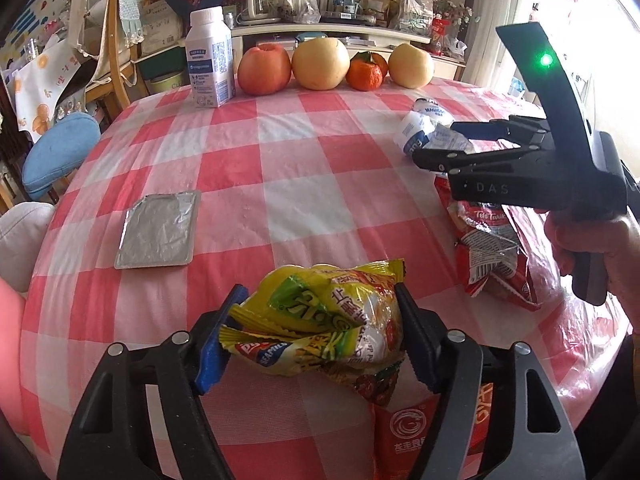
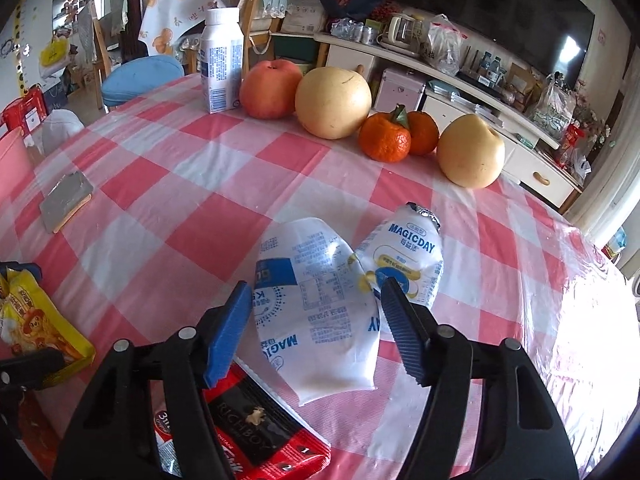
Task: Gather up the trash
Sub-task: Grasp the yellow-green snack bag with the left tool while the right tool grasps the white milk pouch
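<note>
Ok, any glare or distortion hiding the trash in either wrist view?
Left wrist: fisheye bows the table; window light washes out the right edge, but the yellow wrapper is sharp. Right wrist: glare whitens the tablecloth at right; the white pouch stays readable.

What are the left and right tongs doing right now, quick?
Left tongs: closed on the yellow snack wrapper.
Right tongs: closed on the white Magicday pouch, raised off the table.
</note>
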Tool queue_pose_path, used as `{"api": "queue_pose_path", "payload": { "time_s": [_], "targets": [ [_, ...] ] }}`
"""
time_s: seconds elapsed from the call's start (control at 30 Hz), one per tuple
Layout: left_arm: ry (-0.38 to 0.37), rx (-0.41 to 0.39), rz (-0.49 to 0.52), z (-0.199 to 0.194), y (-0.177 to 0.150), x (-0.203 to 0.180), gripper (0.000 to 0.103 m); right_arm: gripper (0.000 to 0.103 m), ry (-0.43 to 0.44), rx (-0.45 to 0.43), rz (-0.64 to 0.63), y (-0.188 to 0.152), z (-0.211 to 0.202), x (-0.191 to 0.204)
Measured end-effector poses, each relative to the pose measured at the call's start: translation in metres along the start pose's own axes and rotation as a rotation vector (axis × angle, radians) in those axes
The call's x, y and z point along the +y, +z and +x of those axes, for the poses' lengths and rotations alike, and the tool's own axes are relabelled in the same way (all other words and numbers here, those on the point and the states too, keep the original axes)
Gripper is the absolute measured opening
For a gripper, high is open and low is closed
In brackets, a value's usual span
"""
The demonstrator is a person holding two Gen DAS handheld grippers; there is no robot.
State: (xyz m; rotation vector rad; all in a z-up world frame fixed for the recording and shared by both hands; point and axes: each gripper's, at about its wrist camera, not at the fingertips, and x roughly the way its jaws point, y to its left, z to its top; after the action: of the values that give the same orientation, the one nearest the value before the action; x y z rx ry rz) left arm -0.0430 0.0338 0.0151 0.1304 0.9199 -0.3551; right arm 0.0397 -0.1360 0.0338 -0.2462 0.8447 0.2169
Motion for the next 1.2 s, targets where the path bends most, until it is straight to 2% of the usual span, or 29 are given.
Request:
{"api": "queue_pose_path", "payload": {
  "time_s": [0.03,0.13,0.17,0.23,0.43,0.7,0.9,1.0,1.2],
  "targets": [
    [-0.003,-0.003,-0.002,-0.001,0.000,0.000,0.071,0.073,0.003,0.001,-0.003,-0.001,0.000,0.001],
    [-0.005,-0.009,-0.007,-0.001,0.001,0.000,0.070,0.074,-0.008,0.004,-0.034,-0.002,0.002,0.008],
    [-0.008,-0.009,-0.008,-0.001,0.001,0.000,0.070,0.073,-0.009,0.004,-0.045,-0.002,0.001,0.010],
    [-0.011,-0.012,-0.007,0.000,0.001,-0.001,0.070,0.063,-0.014,-0.001,-0.045,-0.002,0.000,0.011],
    [-0.017,-0.015,-0.009,0.001,0.002,-0.001,0.069,0.063,0.003,-0.008,-0.027,-0.003,-0.002,0.006],
    [-0.032,-0.023,-0.017,-0.001,0.005,0.002,0.064,0.063,0.112,-0.035,0.130,-0.002,-0.010,-0.019],
    [-0.045,-0.018,-0.029,-0.001,0.004,0.004,0.065,0.063,0.186,-0.086,0.211,-0.001,-0.029,-0.027],
    [-0.099,-0.001,-0.105,0.002,0.004,0.014,0.066,0.063,0.215,-0.113,0.225,0.000,-0.040,-0.026],
    [-0.113,0.013,-0.094,0.008,0.005,0.008,0.070,0.063,0.234,-0.137,0.210,0.001,-0.052,-0.019]
  ]
}}
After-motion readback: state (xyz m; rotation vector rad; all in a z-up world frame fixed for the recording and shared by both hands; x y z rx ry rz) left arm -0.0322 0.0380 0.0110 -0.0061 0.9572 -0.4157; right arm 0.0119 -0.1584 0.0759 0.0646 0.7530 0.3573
